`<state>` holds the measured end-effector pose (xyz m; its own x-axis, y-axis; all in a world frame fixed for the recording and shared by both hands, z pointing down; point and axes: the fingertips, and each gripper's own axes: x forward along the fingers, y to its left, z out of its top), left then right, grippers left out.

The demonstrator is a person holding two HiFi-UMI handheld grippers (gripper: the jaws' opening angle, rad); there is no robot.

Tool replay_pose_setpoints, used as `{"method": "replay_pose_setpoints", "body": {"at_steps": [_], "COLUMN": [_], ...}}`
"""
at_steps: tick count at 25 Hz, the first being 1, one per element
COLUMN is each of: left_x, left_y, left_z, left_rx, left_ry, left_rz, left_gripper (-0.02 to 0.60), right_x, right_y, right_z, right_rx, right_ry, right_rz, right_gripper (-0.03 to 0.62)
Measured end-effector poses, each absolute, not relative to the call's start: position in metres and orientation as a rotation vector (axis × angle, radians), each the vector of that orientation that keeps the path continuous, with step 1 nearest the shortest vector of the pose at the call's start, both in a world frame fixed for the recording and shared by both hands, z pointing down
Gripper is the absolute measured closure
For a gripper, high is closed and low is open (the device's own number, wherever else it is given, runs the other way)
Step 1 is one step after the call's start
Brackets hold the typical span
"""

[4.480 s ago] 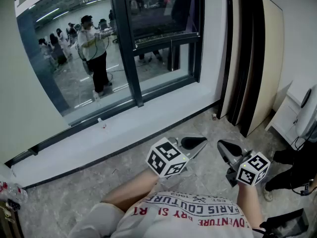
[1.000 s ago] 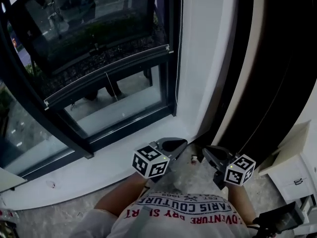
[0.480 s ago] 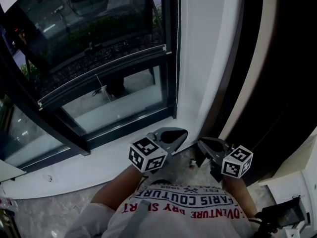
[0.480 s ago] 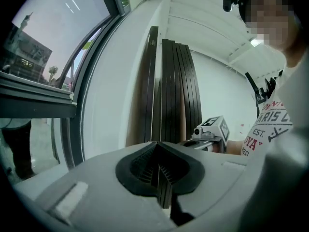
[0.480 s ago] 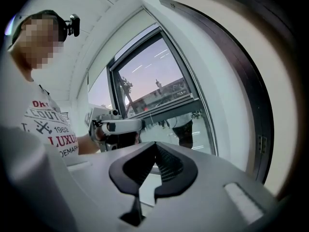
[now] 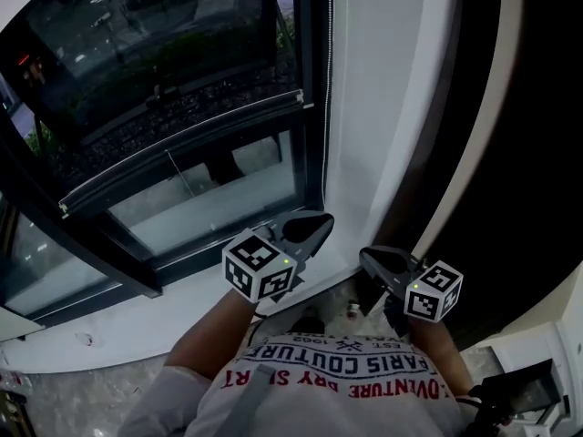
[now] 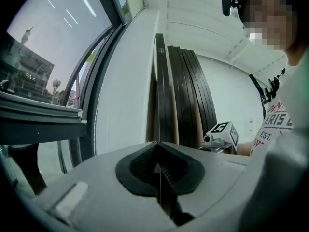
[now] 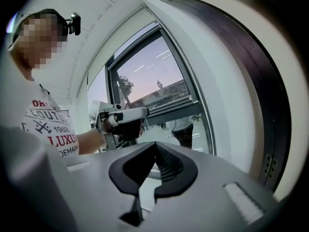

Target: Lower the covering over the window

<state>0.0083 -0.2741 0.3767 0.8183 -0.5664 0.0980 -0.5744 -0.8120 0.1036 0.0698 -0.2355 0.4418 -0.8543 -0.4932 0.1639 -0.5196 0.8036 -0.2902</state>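
While both grippers draw nearer than a second ago to the right edge of the window (image 6: 182, 107), the left gripper (image 6: 311, 228) sits at centre and the right gripper (image 6: 375, 262) at its 4 o'clock, each with jaws closed on nothing. A bead chain (image 6: 328, 89), presumably the covering's, hangs ungrasped at the left gripper's 12 o'clock. The covering itself lies out of view above, so lowering has probably not begun.

The large glass window with dark metal frame (image 6: 182, 62) fills the head view from nine to twelve o'clock, with its glass uncovered. A thin white beaded cord (image 6: 328, 80) hangs straight along its right edge, at twelve o'clock.
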Motion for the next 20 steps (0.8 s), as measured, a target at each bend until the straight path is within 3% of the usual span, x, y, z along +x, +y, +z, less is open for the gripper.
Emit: {"method": "replay_pose_setpoints", "body": {"at_steps": [20], "left_x": [-0.001], "left_y": [-0.496], "left_z": [0.336], "left_rx": [2.888], "left_ry": [-1.124], "left_rz": [0.112], "left_gripper": [0.577], "right_x": [0.078], "right_y": [-0.348], "right_z": [0.415], "right_rx": [0.887], "right_ry": [-2.877], "right_rz": [0.492], "right_gripper": [0.591]}}
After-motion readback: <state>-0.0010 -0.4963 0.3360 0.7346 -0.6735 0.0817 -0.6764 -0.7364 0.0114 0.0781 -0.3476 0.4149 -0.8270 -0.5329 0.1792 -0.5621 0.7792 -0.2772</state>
